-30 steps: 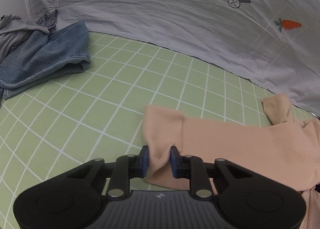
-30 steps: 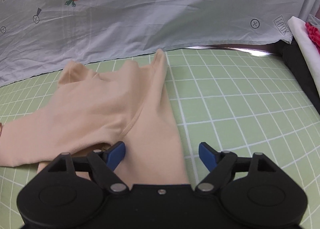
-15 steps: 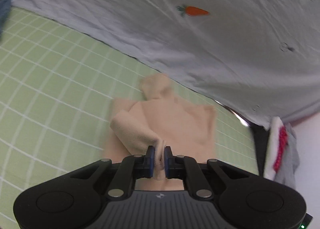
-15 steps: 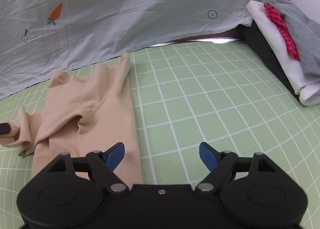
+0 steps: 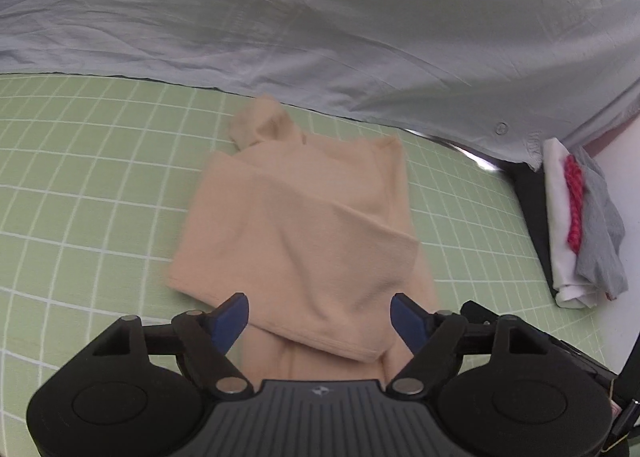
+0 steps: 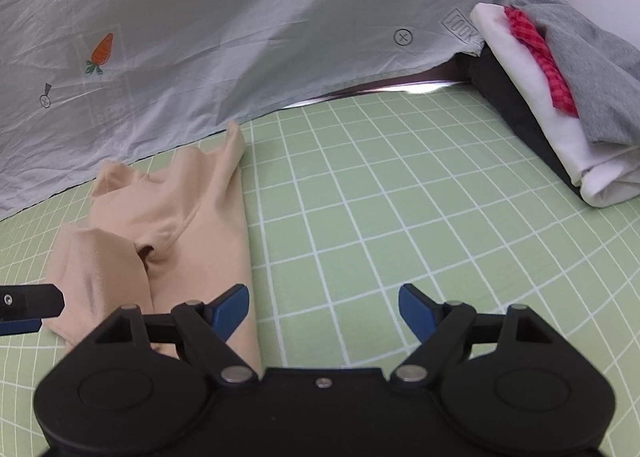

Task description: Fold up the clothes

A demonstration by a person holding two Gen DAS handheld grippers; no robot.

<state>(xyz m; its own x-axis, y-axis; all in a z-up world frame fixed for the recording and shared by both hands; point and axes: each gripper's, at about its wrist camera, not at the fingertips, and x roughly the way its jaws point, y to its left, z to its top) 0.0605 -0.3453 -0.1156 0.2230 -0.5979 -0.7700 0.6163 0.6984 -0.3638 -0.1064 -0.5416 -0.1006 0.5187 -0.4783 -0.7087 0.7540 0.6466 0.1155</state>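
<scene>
My left gripper (image 5: 319, 315) just opened, jaws wide over the peach garment (image 5: 304, 225), pads clear of the fabric. Right gripper (image 6: 323, 307) spread wide too, gripping nothing, just right of the garment. Garment lies flat on the green grid mat (image 6: 400, 193), one side folded across its body, left of the folded stack (image 6: 560, 89)
</scene>
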